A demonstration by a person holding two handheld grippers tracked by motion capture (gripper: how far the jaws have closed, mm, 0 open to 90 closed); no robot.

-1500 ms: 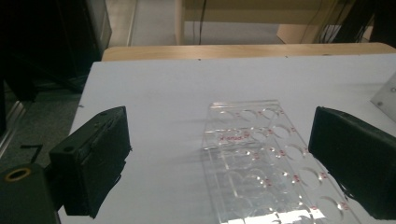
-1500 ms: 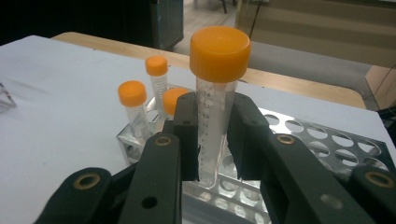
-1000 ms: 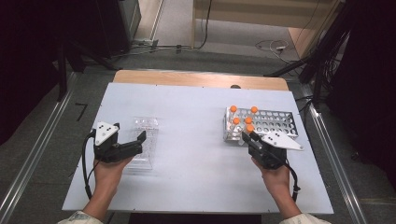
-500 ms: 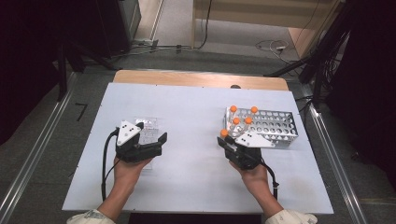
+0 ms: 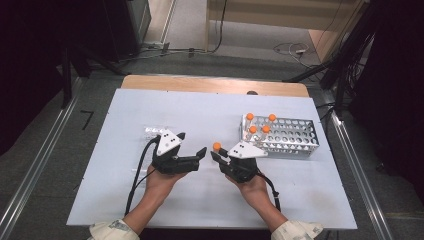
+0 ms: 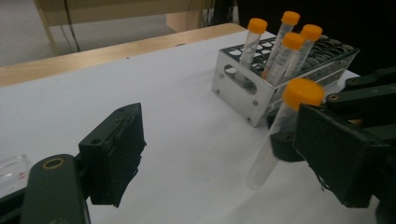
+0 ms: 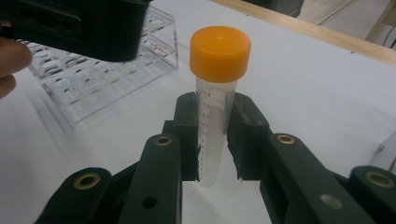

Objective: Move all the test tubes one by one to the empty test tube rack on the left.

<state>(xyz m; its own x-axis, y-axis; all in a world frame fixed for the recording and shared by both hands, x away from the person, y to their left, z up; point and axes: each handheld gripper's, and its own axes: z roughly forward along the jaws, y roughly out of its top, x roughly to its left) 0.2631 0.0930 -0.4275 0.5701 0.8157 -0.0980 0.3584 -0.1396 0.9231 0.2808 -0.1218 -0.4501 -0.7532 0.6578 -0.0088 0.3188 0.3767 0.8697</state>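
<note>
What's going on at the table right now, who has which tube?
A person works with a gripper in each hand. The right gripper is shut on an orange-capped tube, held upright near the middle of the white table. The left gripper faces it with jaws open and nothing between them; they have just been closing a little. Four more capped tubes stand in the metal rack; a clear plastic rack sits behind the left gripper.

My right gripper (image 7: 212, 140) has its two black jaws pressed against the sides of a clear tube (image 7: 214, 126) with an orange cap (image 7: 220, 50), held upright above the white table (image 7: 317, 84). Beyond it to the left stands a clear plastic rack (image 7: 100, 79), with my other gripper (image 7: 74, 25) dark across the top corner and my fingers (image 7: 11, 60) at the edge.
</note>
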